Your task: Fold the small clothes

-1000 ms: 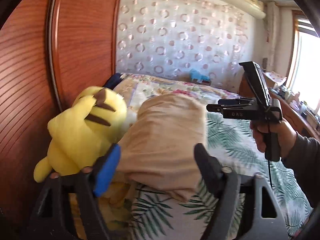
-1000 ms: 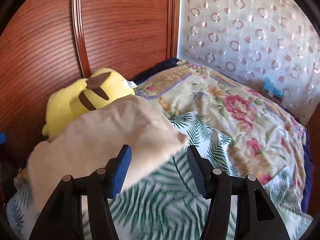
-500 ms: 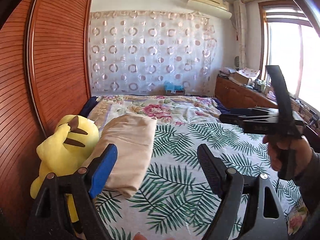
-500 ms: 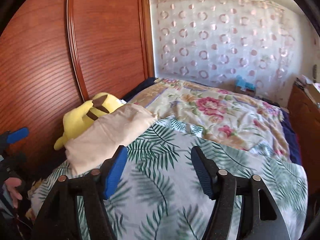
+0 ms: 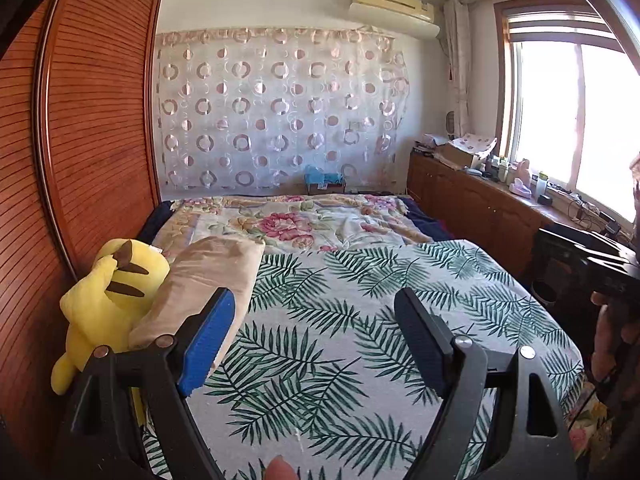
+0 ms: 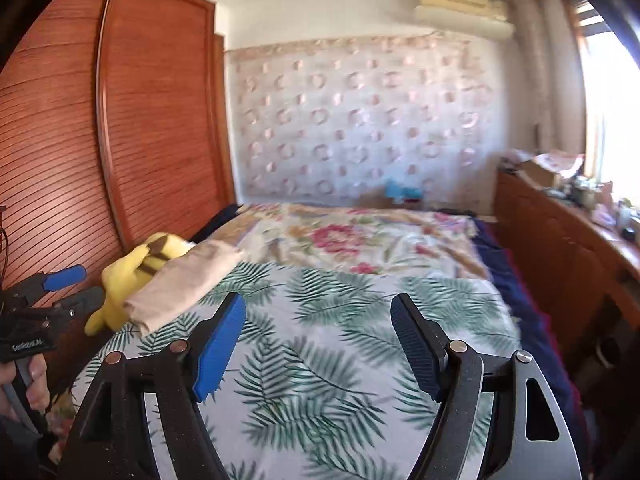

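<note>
Both grippers have drawn back from the folded beige garment [image 5: 208,280], which lies on the bed [image 5: 360,320] against a yellow plush toy [image 5: 108,296] by the wooden wardrobe [image 5: 80,140]. Left gripper [image 5: 316,344] stands wide, holding nothing; right gripper [image 6: 318,346] is opening, nothing between its jaws. White lettering on the left gripper's body is too blurred to read. Nothing blocks the garment.

The palm-leaf bedspread [image 5: 340,320] lies bare ahead of you from near edge to floral quilt [image 5: 304,220], giving open passage between both grippers. On the left, the folded beige garment [image 5: 208,276] leans on a yellow plush toy [image 5: 108,296] against the slatted wardrobe [image 5: 92,140], closing that side. On the right, a wooden cabinet [image 6: 560,248] bounds the bed.
</note>
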Available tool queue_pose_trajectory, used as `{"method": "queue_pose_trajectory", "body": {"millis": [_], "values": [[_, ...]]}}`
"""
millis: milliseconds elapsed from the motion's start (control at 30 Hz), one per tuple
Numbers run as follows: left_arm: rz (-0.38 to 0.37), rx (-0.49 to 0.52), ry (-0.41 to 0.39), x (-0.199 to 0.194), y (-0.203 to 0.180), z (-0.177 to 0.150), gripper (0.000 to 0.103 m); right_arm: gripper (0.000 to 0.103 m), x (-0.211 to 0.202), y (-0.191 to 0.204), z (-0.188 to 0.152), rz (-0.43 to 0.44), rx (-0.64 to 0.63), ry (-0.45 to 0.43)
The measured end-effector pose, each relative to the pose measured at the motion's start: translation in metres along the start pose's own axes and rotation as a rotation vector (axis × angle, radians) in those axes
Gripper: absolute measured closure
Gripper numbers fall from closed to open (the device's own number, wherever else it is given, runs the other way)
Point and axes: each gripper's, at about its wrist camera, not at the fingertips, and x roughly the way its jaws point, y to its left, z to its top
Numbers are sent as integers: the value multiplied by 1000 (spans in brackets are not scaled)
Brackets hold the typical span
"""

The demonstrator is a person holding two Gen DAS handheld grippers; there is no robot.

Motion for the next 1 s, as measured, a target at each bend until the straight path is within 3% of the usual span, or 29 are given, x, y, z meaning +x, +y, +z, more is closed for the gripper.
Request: {"method": "queue_pose_trajectory", "body": {"millis": [300,1000], "values": [[11,18,-32,-18,-21,7,21,26,-64,7,-10,-91,33,-71],[6,32,-30,-19,-29,6,20,26,-62,12,-23,-104,61,-73]]}}
